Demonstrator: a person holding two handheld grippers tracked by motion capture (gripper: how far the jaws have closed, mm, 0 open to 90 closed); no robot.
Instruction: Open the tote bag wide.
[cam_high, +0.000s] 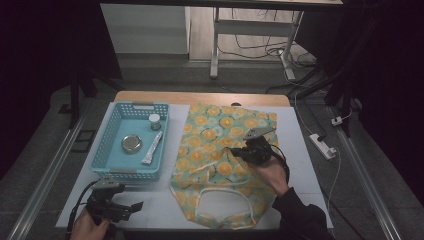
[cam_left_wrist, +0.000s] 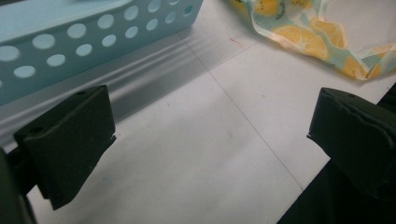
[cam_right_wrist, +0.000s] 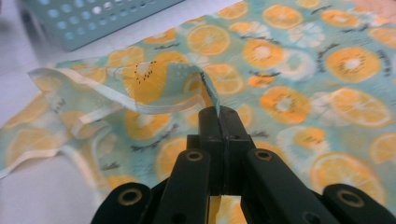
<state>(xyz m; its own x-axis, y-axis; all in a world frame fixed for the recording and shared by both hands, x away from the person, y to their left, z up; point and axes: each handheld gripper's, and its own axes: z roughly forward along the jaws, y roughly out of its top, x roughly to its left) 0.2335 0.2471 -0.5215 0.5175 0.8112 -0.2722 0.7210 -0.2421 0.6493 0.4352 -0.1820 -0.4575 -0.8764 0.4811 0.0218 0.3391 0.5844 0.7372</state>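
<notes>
A fabric bag (cam_high: 220, 150) printed with orange slices on pale green lies flat on the white table, its handles (cam_high: 222, 205) toward the near edge. My right gripper (cam_high: 240, 151) is over the bag's middle, shut on a pinch of the fabric. In the right gripper view the jaws are pressed together on the bag's hem (cam_right_wrist: 205, 88), which is lifted into a fold above the bag (cam_right_wrist: 303, 88). My left gripper (cam_high: 134, 207) rests at the near left corner of the table, open, with bare table between its pads (cam_left_wrist: 70, 140) and nothing held.
A light blue perforated basket (cam_high: 112, 145) stands at the left, holding a round tin (cam_high: 131, 144), a small jar (cam_high: 155, 121) and a white tube (cam_high: 151, 148). The basket wall (cam_left_wrist: 93, 32) is just beyond the left gripper. A white power strip (cam_high: 322, 145) lies off the table's right edge.
</notes>
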